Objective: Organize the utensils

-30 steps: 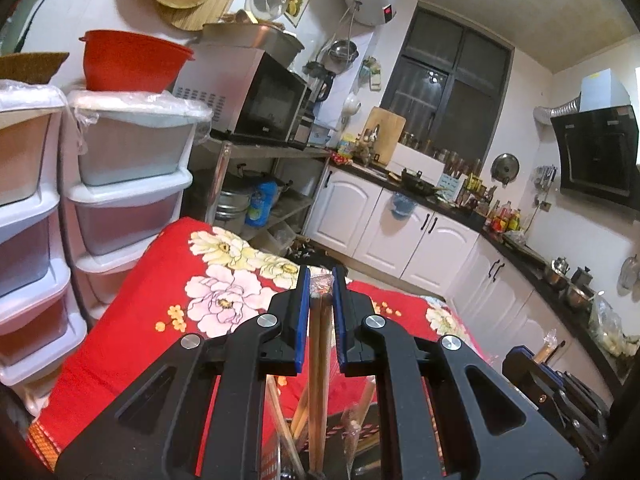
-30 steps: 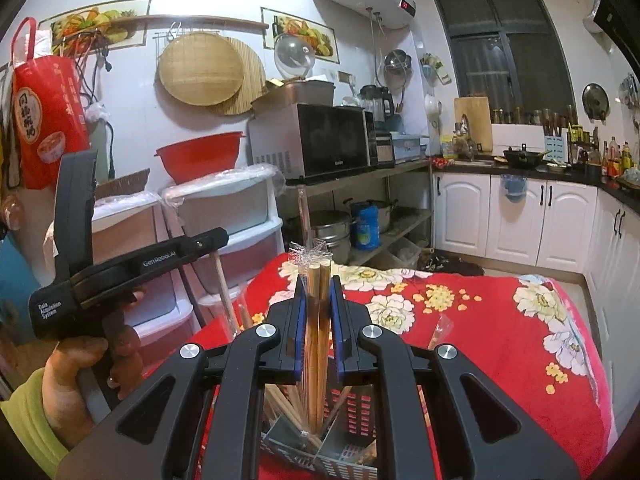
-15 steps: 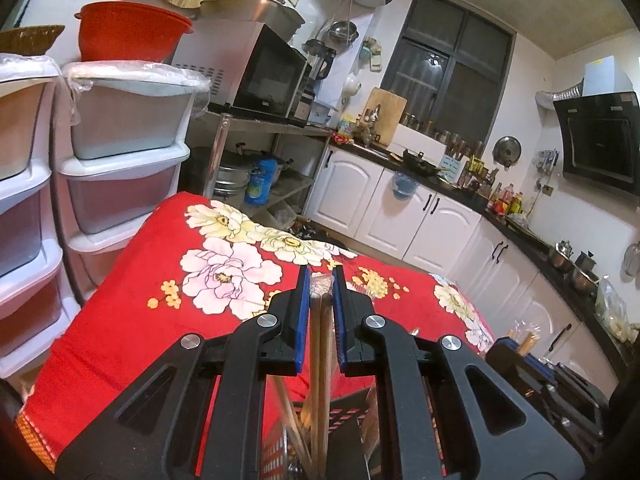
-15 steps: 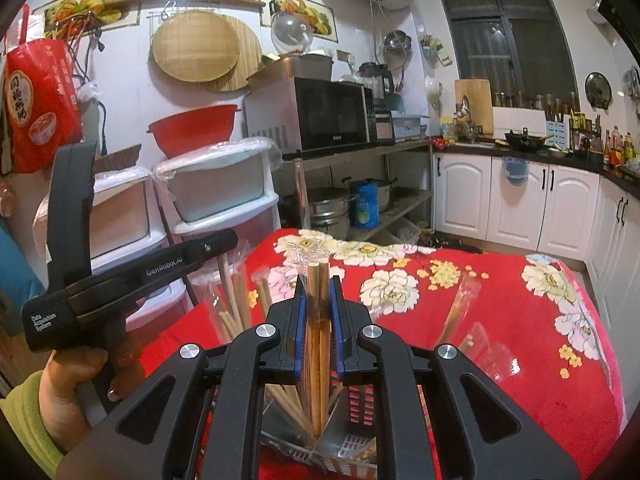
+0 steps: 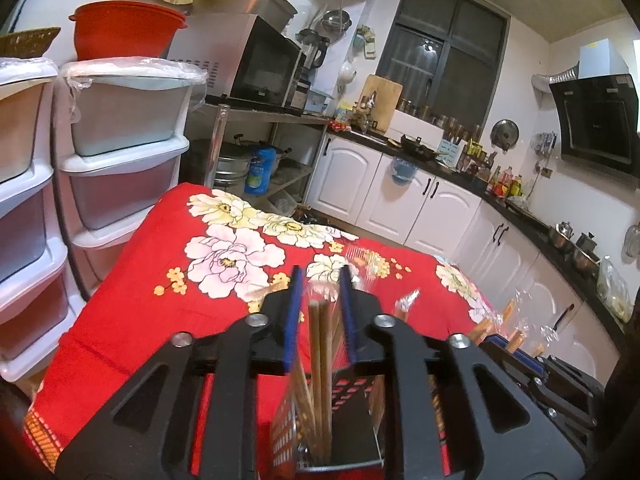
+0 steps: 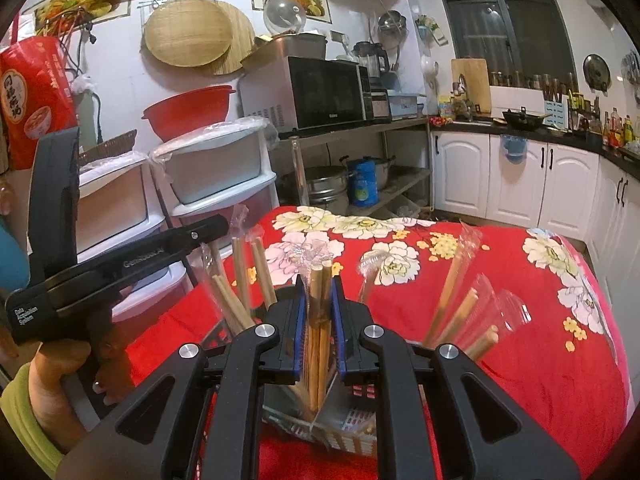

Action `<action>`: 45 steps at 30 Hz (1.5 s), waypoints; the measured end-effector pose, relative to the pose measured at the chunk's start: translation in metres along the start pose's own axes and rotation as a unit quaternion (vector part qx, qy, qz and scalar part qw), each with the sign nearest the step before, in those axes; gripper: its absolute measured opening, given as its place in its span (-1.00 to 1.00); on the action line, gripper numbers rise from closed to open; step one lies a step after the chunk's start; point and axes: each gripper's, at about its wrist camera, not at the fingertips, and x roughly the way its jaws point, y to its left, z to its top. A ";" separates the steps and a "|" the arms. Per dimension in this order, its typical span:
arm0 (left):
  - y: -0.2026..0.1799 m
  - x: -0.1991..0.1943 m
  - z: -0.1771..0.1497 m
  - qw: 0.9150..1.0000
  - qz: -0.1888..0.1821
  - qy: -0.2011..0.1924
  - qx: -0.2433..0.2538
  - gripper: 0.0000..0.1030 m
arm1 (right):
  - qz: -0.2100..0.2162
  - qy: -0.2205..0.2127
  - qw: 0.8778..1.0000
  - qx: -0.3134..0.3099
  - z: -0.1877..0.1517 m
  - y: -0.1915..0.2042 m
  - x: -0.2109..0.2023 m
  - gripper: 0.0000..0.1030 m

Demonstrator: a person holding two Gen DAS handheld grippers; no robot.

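**Both claws lower wrapped chopsticks into the holder**

Both views have sunk since a second ago: the red flowered tablecloth (image 5: 160,280) fills more of each picture and the shelves and microwave sit higher.

The left claw (image 5: 321,276) has just been opening its jaws. Its blue pads, which were tight against a wrapped pair of chopsticks (image 5: 319,340), now stand clear of it, with a gap on each side. The claw is released. That pair stands nearly upright between the pads, and its lower end is down inside the black perforated holder (image 5: 348,412) below the fingers.

The right claw (image 6: 317,282) has also just widened its jaws a little. A second wrapped pair (image 6: 320,320) stands between its pads, with the crinkled plastic tip poking above the fingertips. The pads lie very close to the wrapper on both sides. I cannot tell whether they press on it or have let go. The lower end of this pair reaches into the holder (image 6: 352,436), which stands on the cloth just under the claw.

In the right wrist view, more wrapped chopsticks (image 6: 240,280) lean out of the holder to the left. Another bunch (image 6: 460,304) fans out to the right, blurred. At the left edge of that view a hand (image 6: 60,364) in a yellow-green sleeve grips the handle of the left claw.
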 end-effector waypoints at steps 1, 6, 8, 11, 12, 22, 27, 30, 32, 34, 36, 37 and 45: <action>0.000 -0.002 -0.001 1.000 0.000 0.001 0.001 -0.63 | 0.000 0.002 1.000 0.002 -0.001 -0.001 -0.001 -0.71; -0.001 -0.012 -0.005 1.000 0.005 0.005 0.006 -0.52 | -0.002 0.006 1.000 0.006 -0.006 -0.002 -0.009 -0.56; 0.001 -0.017 -0.007 1.000 0.006 0.006 0.005 -0.43 | -0.003 0.006 1.000 0.007 -0.008 -0.003 -0.013 -0.52; 0.001 -0.026 -0.010 1.000 0.006 0.005 0.007 -0.35 | -0.003 0.006 1.000 0.010 -0.011 -0.004 -0.019 -0.43; 0.000 -0.029 -0.011 1.000 0.006 0.005 0.008 -0.34 | -0.003 0.006 1.000 0.010 -0.012 -0.004 -0.022 -0.41; 0.000 -0.060 -0.029 1.000 0.007 0.007 0.009 0.12 | -0.009 0.006 1.000 0.007 -0.029 0.000 -0.049 0.01; -0.001 -0.076 -0.042 1.000 0.004 0.012 0.013 0.37 | -0.012 0.010 1.000 0.006 -0.041 0.002 -0.062 0.23; -0.002 -0.083 -0.051 1.000 0.001 0.016 0.016 0.55 | -0.013 0.014 1.000 0.011 -0.050 0.002 -0.070 0.34; -0.002 -0.088 -0.057 1.000 0.001 0.018 0.019 0.65 | -0.014 0.017 1.000 0.013 -0.056 0.003 -0.075 0.41; -0.001 -0.091 -0.063 1.000 0.000 0.021 0.018 0.74 | -0.014 0.019 1.000 0.016 -0.062 0.002 -0.079 0.47; -0.001 -0.093 -0.069 1.000 -0.005 0.027 0.013 0.77 | -0.014 0.022 1.000 0.017 -0.068 0.003 -0.082 0.56; 0.000 -0.094 -0.072 0.999 -0.007 0.029 0.011 0.77 | -0.014 0.025 0.999 0.017 -0.071 0.004 -0.083 0.57; 0.003 -0.097 -0.095 0.999 -0.005 0.045 0.008 0.77 | -0.020 0.044 0.999 0.019 -0.098 0.003 -0.089 0.68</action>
